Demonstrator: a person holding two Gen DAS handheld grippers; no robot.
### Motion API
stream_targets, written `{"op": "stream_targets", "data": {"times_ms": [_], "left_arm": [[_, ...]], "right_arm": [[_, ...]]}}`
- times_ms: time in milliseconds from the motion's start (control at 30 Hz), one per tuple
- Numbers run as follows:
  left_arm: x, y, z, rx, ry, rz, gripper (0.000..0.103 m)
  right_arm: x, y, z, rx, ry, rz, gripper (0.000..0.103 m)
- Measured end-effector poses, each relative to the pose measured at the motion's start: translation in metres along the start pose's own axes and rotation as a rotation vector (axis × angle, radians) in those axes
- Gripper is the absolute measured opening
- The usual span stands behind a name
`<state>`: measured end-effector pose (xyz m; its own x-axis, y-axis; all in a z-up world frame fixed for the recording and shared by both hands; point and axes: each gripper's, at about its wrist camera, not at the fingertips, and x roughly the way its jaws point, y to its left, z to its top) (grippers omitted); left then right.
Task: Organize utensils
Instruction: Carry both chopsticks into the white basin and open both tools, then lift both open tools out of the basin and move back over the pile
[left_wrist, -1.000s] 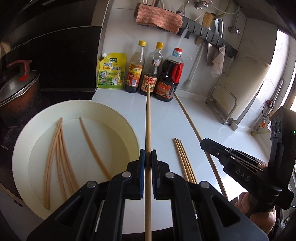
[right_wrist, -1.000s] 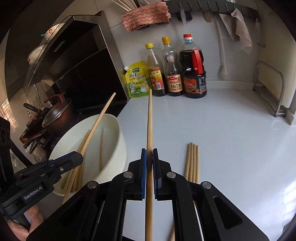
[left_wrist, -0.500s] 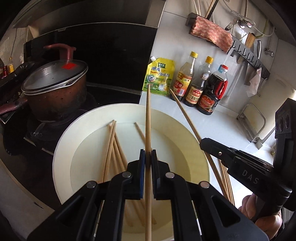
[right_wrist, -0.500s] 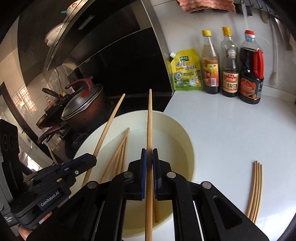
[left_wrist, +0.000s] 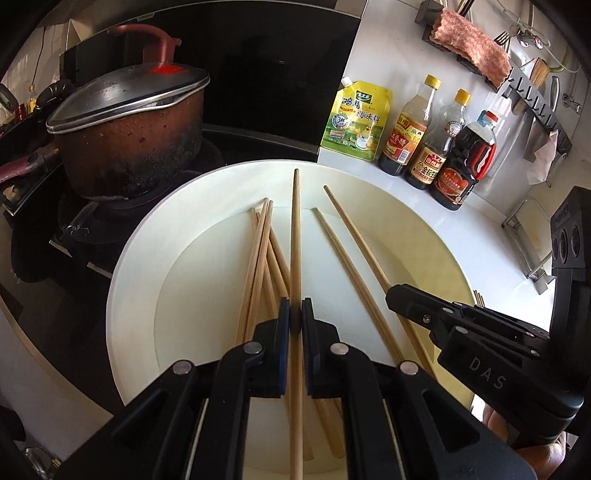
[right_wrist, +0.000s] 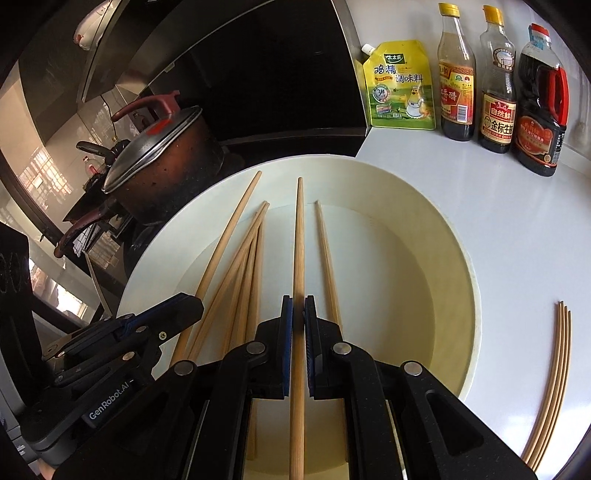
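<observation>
A wide cream basin (left_wrist: 133, 266) (right_wrist: 458, 258) sits on the white counter with several wooden chopsticks (left_wrist: 258, 258) (right_wrist: 243, 273) lying inside. My left gripper (left_wrist: 294, 314) is shut on a chopstick (left_wrist: 295, 229) held over the basin. My right gripper (right_wrist: 298, 312) is shut on another chopstick (right_wrist: 299, 240), also over the basin. In the left wrist view the right gripper (left_wrist: 443, 317) and its chopstick (left_wrist: 354, 229) show at right. In the right wrist view the left gripper (right_wrist: 147, 325) and its chopstick (right_wrist: 229, 236) show at left. Several chopsticks (right_wrist: 550, 387) lie on the counter at right.
A lidded brown pot (left_wrist: 125, 125) (right_wrist: 162, 158) stands on the stove left of the basin. A yellow seasoning pouch (left_wrist: 354, 118) (right_wrist: 399, 85) and three sauce bottles (left_wrist: 428, 136) (right_wrist: 495, 77) line the back wall. A metal rack (left_wrist: 532, 236) stands at far right.
Both grippers have moved left with their chopsticks, from over the counter to low over the basin. Both stay shut.
</observation>
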<state>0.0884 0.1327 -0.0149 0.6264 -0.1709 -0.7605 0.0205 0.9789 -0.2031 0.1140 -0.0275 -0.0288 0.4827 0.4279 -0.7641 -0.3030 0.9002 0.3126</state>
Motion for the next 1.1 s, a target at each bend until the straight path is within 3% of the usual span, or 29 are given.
{"op": "stream_targets", "data": {"times_ms": [133, 167, 233, 333, 533, 1100], "left_arm": [[0.003, 0.002, -0.003, -0.010, 0.011, 0.012, 0.011], [0.004, 0.002, -0.003, -0.018, 0.013, 0.015, 0.015], [0.002, 0.006, -0.003, -0.032, 0.005, 0.019, 0.034], [-0.003, 0.009, -0.004, -0.039, -0.021, 0.035, 0.049], [-0.013, 0.011, -0.008, -0.047, -0.049, 0.048, 0.054], [-0.042, -0.021, -0.035, 0.001, -0.065, 0.066, 0.055]], "right_arm": [[0.003, -0.003, -0.002, 0.012, 0.006, -0.005, 0.006], [0.003, -0.004, -0.003, 0.016, 0.007, -0.002, 0.006], [0.001, -0.006, -0.003, 0.027, 0.000, 0.003, 0.011], [-0.005, -0.007, -0.004, 0.023, -0.019, -0.011, 0.012], [-0.016, -0.004, -0.008, 0.006, -0.041, -0.018, 0.012], [-0.066, -0.014, -0.034, 0.029, -0.122, -0.046, 0.013]]}}
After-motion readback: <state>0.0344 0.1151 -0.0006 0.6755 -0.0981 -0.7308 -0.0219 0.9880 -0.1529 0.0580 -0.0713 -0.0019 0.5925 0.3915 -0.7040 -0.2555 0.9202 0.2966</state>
